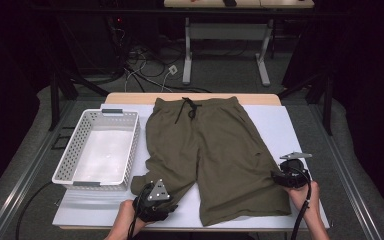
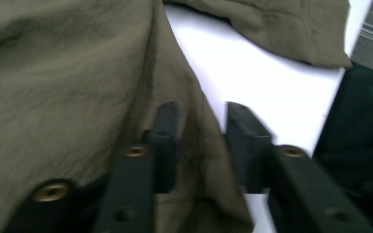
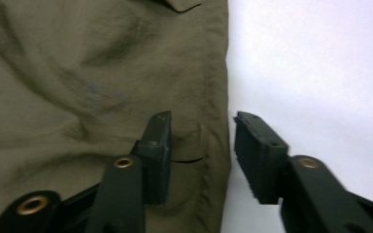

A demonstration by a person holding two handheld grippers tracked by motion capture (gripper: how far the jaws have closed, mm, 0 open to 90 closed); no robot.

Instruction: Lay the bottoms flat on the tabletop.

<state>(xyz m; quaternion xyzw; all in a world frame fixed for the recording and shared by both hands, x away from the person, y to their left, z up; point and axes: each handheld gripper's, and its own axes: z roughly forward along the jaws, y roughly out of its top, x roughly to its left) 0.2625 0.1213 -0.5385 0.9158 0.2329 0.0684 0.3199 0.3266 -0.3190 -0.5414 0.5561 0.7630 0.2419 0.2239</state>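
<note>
Both pairs of tongs stand apart astride cloth edges of the olive-green drawstring shorts [image 1: 207, 150] spread flat on the white table [image 1: 290, 127], waistband far, the left gripper [image 2: 201, 141] at the left leg's hem, the right gripper [image 3: 201, 155] at the right leg's outer seam

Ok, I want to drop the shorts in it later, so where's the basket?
In the high view the white basket sits on the table's left side, right beside the olive shorts.
</note>
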